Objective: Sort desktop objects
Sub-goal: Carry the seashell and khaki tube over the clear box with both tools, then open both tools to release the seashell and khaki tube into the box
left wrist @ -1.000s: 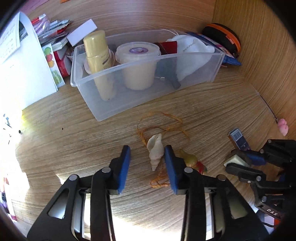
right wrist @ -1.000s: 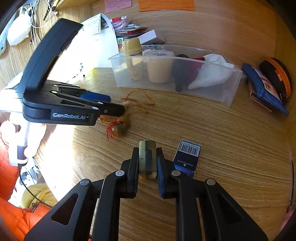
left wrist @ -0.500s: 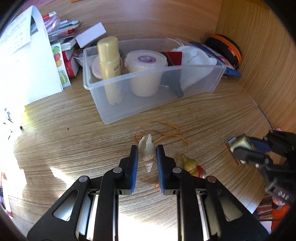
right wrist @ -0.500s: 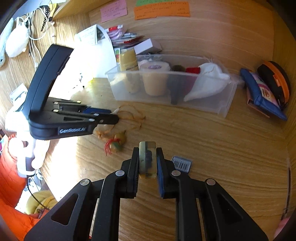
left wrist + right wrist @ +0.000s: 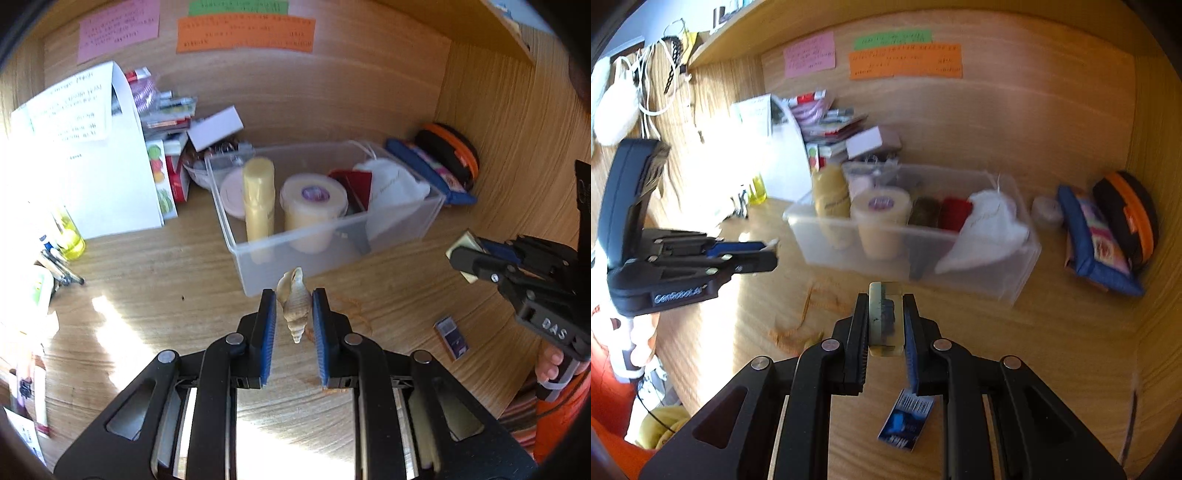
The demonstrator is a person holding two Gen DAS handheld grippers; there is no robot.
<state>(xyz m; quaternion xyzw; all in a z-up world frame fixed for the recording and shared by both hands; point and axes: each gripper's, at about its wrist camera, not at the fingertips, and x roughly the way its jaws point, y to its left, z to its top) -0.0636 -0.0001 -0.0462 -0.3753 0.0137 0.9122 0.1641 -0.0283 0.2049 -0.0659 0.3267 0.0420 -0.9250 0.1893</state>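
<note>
Between the blue pads of the left gripper (image 5: 294, 317) sits a pale spiral shell (image 5: 294, 308), pinched at its sides, wide end pointing away from the camera and tip toward it. The jaws are closed on the shell, and it hangs above the desk (image 5: 155, 295) just in front of the near wall of the bin (image 5: 332, 240).

The right gripper (image 5: 885, 321) is likewise clamped shut, on a small translucent block (image 5: 884, 319) with a dark inclusion; the block stands on edge between the pads, clear of the desk. In the left wrist view the same block shows at the right gripper's tip, to the right of the bin.

The clear plastic bin holds a tall yellow bottle (image 5: 258, 199), a round tub (image 5: 313, 206) with a purple mark on its lid, a red item (image 5: 356, 184) and a white pouch (image 5: 391, 195).

On the desk below the grippers lie an orange cord (image 5: 798, 325) and a small blue packet (image 5: 905, 417) with a barcode. A blue pouch (image 5: 1097, 240) and a black-and-orange case (image 5: 1126, 218) lean at the right corner. White papers (image 5: 88, 155) and stacked boxes stand left of the bin. Pink, green and orange notes (image 5: 245, 35) are stuck to the back panel.
</note>
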